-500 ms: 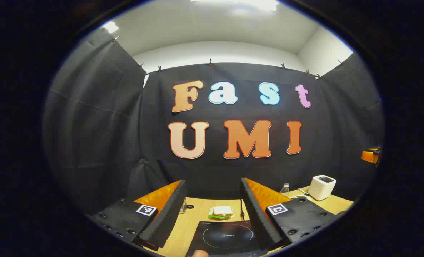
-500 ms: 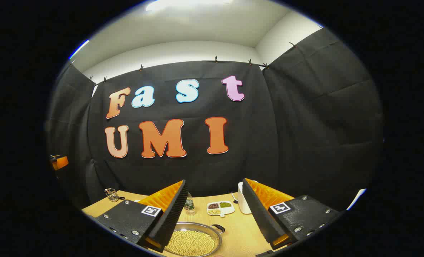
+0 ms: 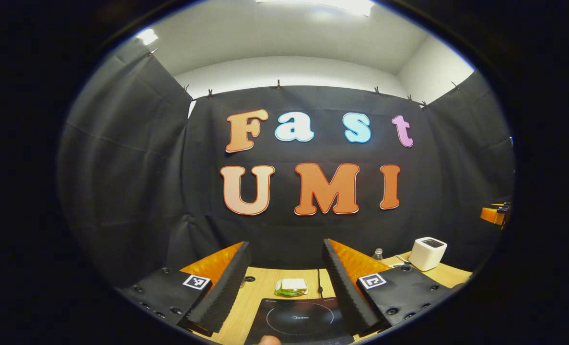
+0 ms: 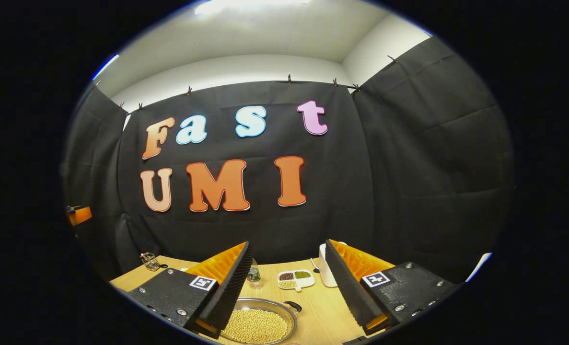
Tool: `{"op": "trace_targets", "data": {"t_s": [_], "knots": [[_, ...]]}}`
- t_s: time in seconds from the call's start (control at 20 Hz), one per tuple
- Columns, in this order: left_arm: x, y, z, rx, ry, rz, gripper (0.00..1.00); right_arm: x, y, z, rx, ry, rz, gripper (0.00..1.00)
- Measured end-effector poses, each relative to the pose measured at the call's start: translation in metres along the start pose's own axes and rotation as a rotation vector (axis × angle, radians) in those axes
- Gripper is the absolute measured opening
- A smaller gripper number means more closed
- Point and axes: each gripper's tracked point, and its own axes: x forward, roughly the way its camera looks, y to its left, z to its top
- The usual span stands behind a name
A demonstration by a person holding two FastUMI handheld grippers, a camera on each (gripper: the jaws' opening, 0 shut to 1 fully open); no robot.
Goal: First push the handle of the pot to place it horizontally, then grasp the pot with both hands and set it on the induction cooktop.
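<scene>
Jaws of the left gripper [image 3: 284,282] are standing wide apart and grasping nothing in the left gripper view, held above the bench [image 3: 265,290] rather than down at it. Between and just below them the induction cooktop [image 3: 299,322] is lying flat, its ring facing up and bare, which suits it as the place where the pot has to land. Beyond the jaws a sandwich [image 3: 291,286] is sitting on the wood. Off to the outside of the right-hand jaw a white toaster [image 3: 427,253] is standing, with a small bottle [image 3: 377,254] near it. Far at that edge the other gripper [image 3: 494,214] is showing, well apart.

Jaws of the right gripper [image 4: 286,282] are likewise released and empty in the right gripper view, hovering over the bench [image 4: 322,311]. Below and between them, nearer the left-hand jaw, the pot [image 4: 258,322] is resting on the wood, filled with pale beans; its handle [image 4: 293,305] is pointing away toward the far side, so the push has probably not been made. Beyond the jaws a divided dish of beans [image 4: 295,279] and a bottle [image 4: 253,273] are standing.
</scene>
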Motion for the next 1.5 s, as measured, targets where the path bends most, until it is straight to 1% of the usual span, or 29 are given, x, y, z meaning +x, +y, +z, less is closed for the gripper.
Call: {"op": "trace_targets", "data": {"t_s": [0.3,0.6,0.75,0.8,0.85,0.9,0.95,1.0,1.05,1.1,1.2,1.35,1.5], "knots": [[0.000,-0.001,0.007,0.025,-0.013,0.001,0.96,0.002,-0.003,-0.001,0.008,0.004,-0.005,0.95],[0.000,0.004,0.002,0.015,-0.002,0.011,0.97,0.001,-0.003,-0.009,-0.005,0.021,-0.005,0.93],[-0.002,0.007,0.002,0.013,-0.004,0.017,0.97,0.001,-0.002,-0.017,-0.021,0.034,-0.007,0.76],[-0.003,0.007,0.001,0.011,-0.003,0.017,0.97,0.000,-0.002,-0.022,-0.028,0.042,-0.006,0.62],[-0.004,0.008,0.000,0.009,-0.001,0.019,0.97,0.000,0.000,-0.028,-0.033,0.055,-0.001,0.54],[-0.004,0.010,-0.002,0.009,0.002,0.025,0.96,0.000,0.003,-0.035,-0.037,0.068,0.010,0.32],[-0.004,0.012,-0.002,0.009,0.004,0.028,0.97,-0.002,0.006,-0.043,-0.038,0.084,0.022,0.30],[-0.005,0.013,-0.003,0.009,0.005,0.030,0.97,-0.002,0.008,-0.050,-0.039,0.097,0.031,0.19],[-0.005,0.015,-0.004,0.007,0.007,0.035,0.97,-0.003,0.008,-0.057,-0.039,0.110,0.032,0.16],[-0.007,0.018,-0.005,0.008,0.007,0.039,0.97,-0.003,0.008,-0.065,-0.038,0.122,0.033,0.07],[-0.008,0.022,-0.006,0.009,0.004,0.050,0.97,-0.008,0.013,-0.084,-0.034,0.156,0.051,0.00],[-0.010,0.027,-0.009,0.006,0.008,0.058,0.97,-0.016,0.028,-0.114,-0.051,0.209,0.086,0.00],[-0.012,0.034,-0.012,0.013,0.012,0.069,0.97,-0.027,0.047,-0.142,-0.075,0.263,0.142,0.00]]}}
